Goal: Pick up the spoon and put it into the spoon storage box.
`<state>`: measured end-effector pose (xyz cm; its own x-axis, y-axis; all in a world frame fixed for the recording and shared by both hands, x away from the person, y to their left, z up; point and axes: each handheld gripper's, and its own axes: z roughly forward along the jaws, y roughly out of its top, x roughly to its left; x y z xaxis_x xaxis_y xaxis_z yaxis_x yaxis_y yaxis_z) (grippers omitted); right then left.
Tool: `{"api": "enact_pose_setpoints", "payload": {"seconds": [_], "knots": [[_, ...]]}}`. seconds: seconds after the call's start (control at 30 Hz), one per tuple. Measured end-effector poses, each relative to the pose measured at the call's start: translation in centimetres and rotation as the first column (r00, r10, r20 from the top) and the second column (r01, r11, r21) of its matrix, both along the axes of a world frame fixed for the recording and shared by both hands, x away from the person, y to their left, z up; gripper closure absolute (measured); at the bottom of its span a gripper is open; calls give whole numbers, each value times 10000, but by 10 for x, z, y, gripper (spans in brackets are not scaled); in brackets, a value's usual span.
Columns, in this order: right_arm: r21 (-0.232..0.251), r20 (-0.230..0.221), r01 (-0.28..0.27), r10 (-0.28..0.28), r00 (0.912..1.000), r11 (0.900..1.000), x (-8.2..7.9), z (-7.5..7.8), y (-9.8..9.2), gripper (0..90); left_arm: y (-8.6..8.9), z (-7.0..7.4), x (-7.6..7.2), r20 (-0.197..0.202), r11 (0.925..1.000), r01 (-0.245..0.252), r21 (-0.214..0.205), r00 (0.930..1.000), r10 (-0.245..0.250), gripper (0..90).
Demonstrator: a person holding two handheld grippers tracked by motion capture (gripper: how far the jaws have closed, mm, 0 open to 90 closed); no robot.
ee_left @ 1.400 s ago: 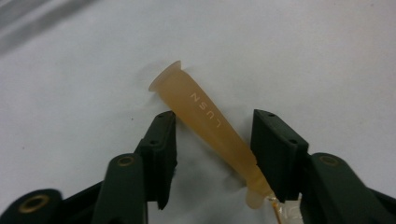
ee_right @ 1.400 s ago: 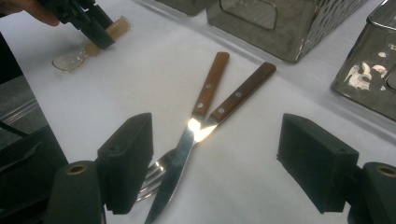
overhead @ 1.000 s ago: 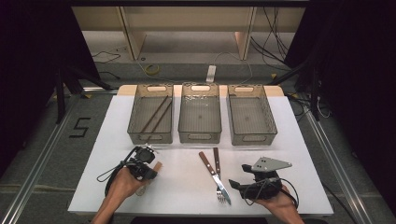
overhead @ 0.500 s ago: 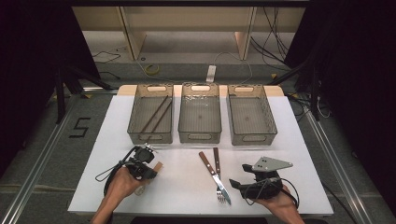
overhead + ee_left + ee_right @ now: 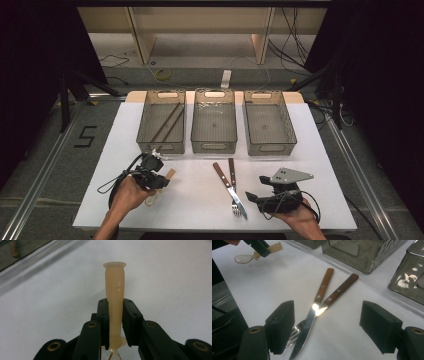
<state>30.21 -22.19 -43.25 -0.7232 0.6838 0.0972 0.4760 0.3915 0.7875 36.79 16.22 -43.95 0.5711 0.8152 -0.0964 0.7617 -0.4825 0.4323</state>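
Jaws of the left gripper (image 5: pixel 115 322) are clamping the pale, cream-coloured handle of a small spoon (image 5: pixel 114 302), seen close in the left gripper view. The handle is running straight up between the two black pads, widening toward a flared, flat end above them, with faint raised markings on its face. Below the pads a collar is showing where the handle is meeting a clear, glassy bowl.

From the right gripper view, that same spoon (image 5: pixel 254 255) is hanging above the white table (image 5: pixel 274 282), its transparent bowl pointing away from the trays and its handle end poking out past the jaws. In the high view the left gripper (image 5: pixel 159 176) is sitting near the front left of the table, just in front of the left tray (image 5: pixel 145 125), which is holding two dark chopsticks (image 5: pixel 169 122).

Across the table, the right gripper (image 5: pixel 327 330) is resting with its jaws spread wide and gripping nothing. Between them, farther off, a wooden-handled knife (image 5: pixel 317 302) and fork (image 5: pixel 332 297) are lying crossed on the white surface.
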Motion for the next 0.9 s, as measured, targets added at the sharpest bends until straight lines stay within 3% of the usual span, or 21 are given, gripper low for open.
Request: {"api": "enact_pose_setpoints", "payload": {"seconds": [0.13, 0.33, 0.57, 0.9], "knots": [[-2, -11, 13, -13, 10000, 10000, 0, 0, 0, 286, 1, 6, 1, 221, 9992, 14, -397, 9998, -5, 765], [12, -1, 26, -26, 10000, 10000, 1, 0, 0, 285, 2, 18, 5, 688, 9979, -14, -652, 9976, 59, 765], [83, 14, 81, -81, 10000, 9999, 2, 0, -1, 285, -3, 27, 18, 858, 9936, 136, -1125, 9963, -40, 764], [104, -59, 136, -135, 9999, 9999, 2, -1, -2, 283, -17, 43, 38, 1333, 9914, 416, -1241, 9908, -249, 763]]}}
